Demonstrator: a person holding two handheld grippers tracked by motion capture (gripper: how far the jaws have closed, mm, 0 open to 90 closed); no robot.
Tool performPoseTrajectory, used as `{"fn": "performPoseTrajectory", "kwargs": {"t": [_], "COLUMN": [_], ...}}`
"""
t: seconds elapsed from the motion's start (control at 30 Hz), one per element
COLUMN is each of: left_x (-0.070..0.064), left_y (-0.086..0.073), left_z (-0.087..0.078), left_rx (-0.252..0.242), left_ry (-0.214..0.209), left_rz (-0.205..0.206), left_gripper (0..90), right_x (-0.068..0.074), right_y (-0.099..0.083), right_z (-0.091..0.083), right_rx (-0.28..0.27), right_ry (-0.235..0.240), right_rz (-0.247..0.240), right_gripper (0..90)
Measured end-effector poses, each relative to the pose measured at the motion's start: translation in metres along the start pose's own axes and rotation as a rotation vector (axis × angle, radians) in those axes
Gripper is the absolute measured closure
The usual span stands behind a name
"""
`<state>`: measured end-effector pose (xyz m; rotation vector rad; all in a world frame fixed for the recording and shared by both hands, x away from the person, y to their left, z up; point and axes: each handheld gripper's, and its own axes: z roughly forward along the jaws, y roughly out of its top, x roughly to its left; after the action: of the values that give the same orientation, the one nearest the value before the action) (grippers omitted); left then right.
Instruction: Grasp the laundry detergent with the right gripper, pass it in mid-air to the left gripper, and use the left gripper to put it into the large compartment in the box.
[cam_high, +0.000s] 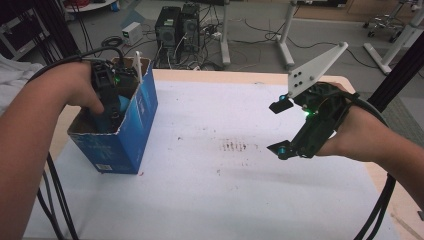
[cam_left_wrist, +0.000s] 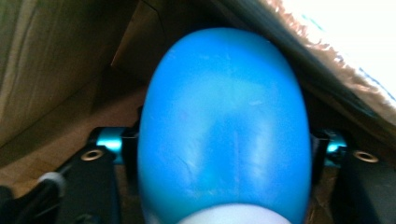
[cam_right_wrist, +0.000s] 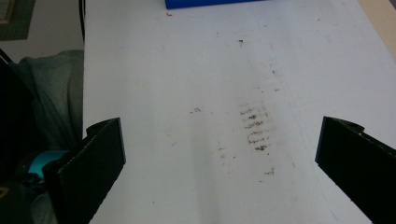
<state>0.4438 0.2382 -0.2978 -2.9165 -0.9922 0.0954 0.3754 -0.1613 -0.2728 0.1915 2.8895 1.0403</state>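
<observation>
A blue cardboard box (cam_high: 134, 122) stands open-topped at the table's left. My left gripper (cam_high: 112, 107) reaches down inside it, shut on a smooth blue egg-shaped object (cam_left_wrist: 224, 126) whose near end turns white. The brown inner walls of the box (cam_left_wrist: 51, 70) surround that object in the left gripper view. My right gripper (cam_high: 278, 127) hovers over the right half of the white table (cam_high: 210, 200), jaws wide apart with nothing between them. In the right gripper view the right gripper (cam_right_wrist: 219, 154) frames bare white table, with a strip of the blue box (cam_right_wrist: 210, 3) at the top edge.
Brown smudges (cam_high: 233, 146) mark the table's middle. Black cables (cam_high: 55, 200) trail off the left edge. Behind the table stand computer towers (cam_high: 176, 27) and white stand legs (cam_high: 284, 35) on a grey floor. A tan border (cam_high: 395, 200) rims the table's right side.
</observation>
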Motion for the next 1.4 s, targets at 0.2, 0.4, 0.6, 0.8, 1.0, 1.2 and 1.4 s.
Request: {"fn": "performPoseTrajectory", "kwargs": {"t": [0.2,0.4,0.6,0.8,1.0,1.2,1.4], "left_x": [0.000,-0.001,-0.005,-0.011,-0.020,-0.035,-0.053], "left_y": [-0.003,-0.006,-0.007,-0.009,-0.006,0.001,0.014], "left_z": [-0.003,-0.015,-0.026,-0.043,-0.062,-0.080,-0.092], "left_rx": [0.002,0.010,0.010,0.008,-0.004,-0.023,-0.028], "left_ry": [0.003,0.014,0.022,0.044,0.071,0.086,0.097], "left_rz": [-0.009,0.001,0.003,0.016,0.033,0.077,0.143], "left_gripper": [32.4,30.9,28.8,24.3,18.0,15.4,11.9], "right_x": [0.001,0.001,0.001,0.000,-0.001,-0.002,-0.004], "right_y": [-0.001,-0.001,-0.001,-0.002,-0.004,-0.005,-0.008], "right_z": [-0.001,-0.002,-0.002,-0.004,-0.005,-0.009,-0.012], "right_rx": [-0.001,-0.004,-0.006,-0.005,-0.003,0.000,0.021], "right_ry": [0.001,0.001,0.002,0.004,0.005,0.006,0.002], "right_rz": [-0.001,-0.003,-0.007,-0.003,0.000,0.002,-0.001], "right_gripper": [0.6,0.6,0.6,0.6,0.7,0.6,0.6]}}
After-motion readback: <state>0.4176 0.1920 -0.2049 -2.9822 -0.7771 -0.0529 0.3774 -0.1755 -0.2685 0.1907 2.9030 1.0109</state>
